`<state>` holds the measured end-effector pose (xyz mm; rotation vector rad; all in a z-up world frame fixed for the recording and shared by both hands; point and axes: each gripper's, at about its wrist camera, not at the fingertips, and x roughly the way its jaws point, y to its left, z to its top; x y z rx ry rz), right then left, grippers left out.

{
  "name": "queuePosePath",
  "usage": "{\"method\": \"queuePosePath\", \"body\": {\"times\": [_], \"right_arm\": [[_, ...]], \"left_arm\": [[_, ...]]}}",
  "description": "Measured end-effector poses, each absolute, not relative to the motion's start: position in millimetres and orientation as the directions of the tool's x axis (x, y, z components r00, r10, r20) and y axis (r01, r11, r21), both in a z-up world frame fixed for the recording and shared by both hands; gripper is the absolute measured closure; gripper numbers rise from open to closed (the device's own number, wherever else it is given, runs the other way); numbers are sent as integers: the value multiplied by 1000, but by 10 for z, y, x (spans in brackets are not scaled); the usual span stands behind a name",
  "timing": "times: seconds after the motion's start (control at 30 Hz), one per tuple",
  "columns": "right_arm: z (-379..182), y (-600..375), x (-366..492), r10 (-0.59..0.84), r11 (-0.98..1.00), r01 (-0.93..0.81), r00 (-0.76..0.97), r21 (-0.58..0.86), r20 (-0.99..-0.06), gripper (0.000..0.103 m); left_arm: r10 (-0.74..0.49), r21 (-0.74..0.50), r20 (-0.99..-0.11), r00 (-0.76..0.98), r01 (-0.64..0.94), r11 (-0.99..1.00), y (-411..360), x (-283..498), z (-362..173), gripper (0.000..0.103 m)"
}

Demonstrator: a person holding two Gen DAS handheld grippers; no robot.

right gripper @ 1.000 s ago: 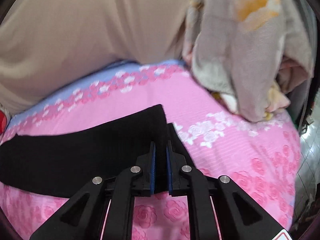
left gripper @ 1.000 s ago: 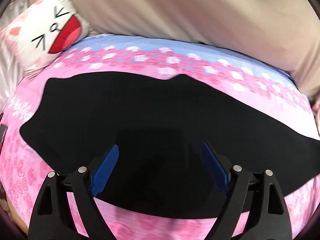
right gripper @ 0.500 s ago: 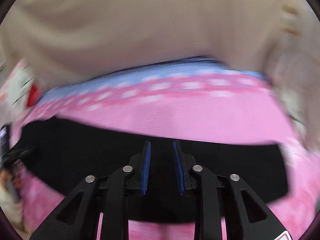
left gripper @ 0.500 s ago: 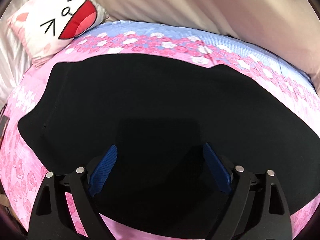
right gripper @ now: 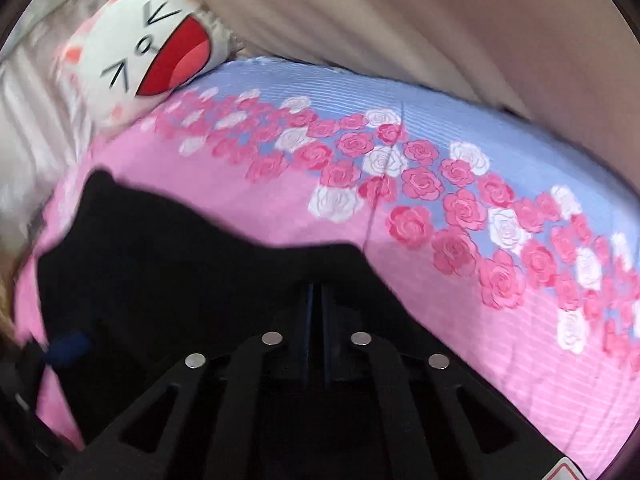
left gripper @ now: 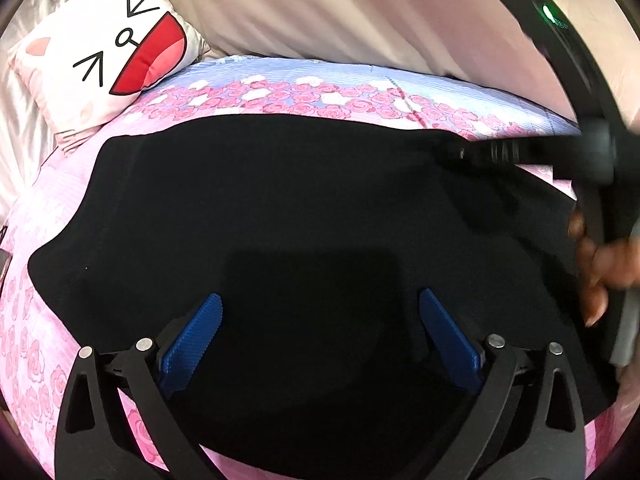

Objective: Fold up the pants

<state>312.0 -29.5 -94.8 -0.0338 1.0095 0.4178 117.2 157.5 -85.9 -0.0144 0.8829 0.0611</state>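
**Black pants lying folded on the rose sheet**

The pink rose bedsheet [left gripper: 320, 96] is carrying the black pants [left gripper: 280, 208] beside the cat-face pillow [left gripper: 108, 52]. Your left gripper [left gripper: 320, 332] is hovering over them, jaws just opened wide, nothing between. Your right gripper [right gripper: 316, 308] is pinching the pants' edge, jaws just closed.

The black pants [left gripper: 280, 216] cover the middle of the bed [left gripper: 320, 84]. Beyond them a strip of flowered sheet lies open to a passing hand. A beige curtain [left gripper: 340, 12] closes off the far side, a cat-face pillow [left gripper: 108, 56] fills the far left corner, and the right tool [left gripper: 460, 152] with its hand [left gripper: 600, 272] crowds the pants' right end.
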Motion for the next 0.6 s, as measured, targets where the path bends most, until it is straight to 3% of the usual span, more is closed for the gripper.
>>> {"method": "queuePosePath", "body": {"times": [0.1,0.2,0.37,0.6], "right_arm": [[-751,-296,2924,311,921,-373,522,115,-794,102],[-987,-223,2938,243,925,-379,502,41,-830,103],[-632,-582,2562,281,944,-314,596,104,-753,98],[-644,-1635,1637,17,998,-50,669,-22,-743,94]], "left_arm": [[51,16,-769,637,-60,998,1564,1170,-863,5],[64,30,-767,639,-64,997,1536,1180,-857,5],[79,54,-768,636,-58,997,1467,1106,-788,5],[56,78,-757,652,5,997,1050,994,-655,5]]}}
